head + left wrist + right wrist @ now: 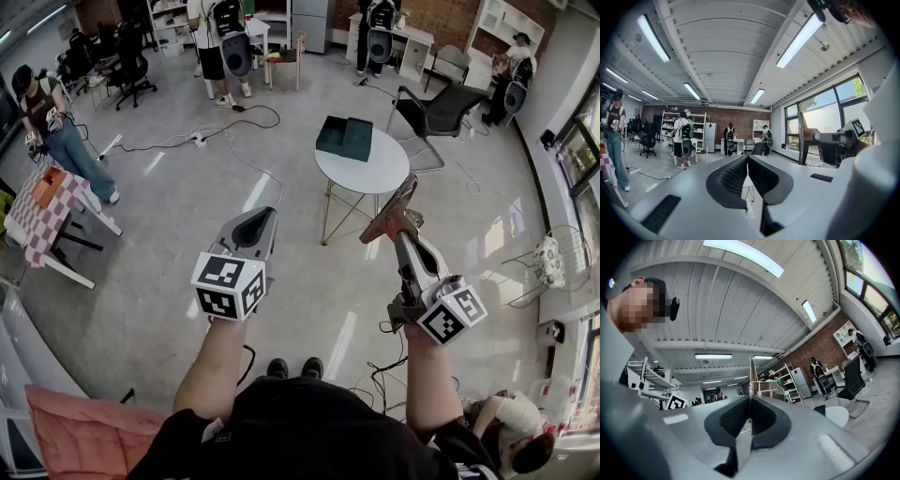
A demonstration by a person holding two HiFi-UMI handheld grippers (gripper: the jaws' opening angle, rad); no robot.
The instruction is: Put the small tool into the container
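My right gripper (403,223) is shut on a small flat brown tool (396,202), which sticks up out of the jaws towards the round white table (373,175). In the right gripper view the tool (751,375) shows edge-on as a thin plate rising from the closed pads of that gripper (750,400). A dark green container (344,138) sits on the table's far left side, well beyond both grippers. My left gripper (259,216) is held level left of the right one, shut with nothing in it (747,158). Both are raised above the floor, short of the table.
A black office chair (436,111) stands behind the table at the right. A checkered table (45,214) is at the far left and a pink cloth (89,433) at the bottom left. Cables (225,127) trail over the floor. Several people stand at the room's far side.
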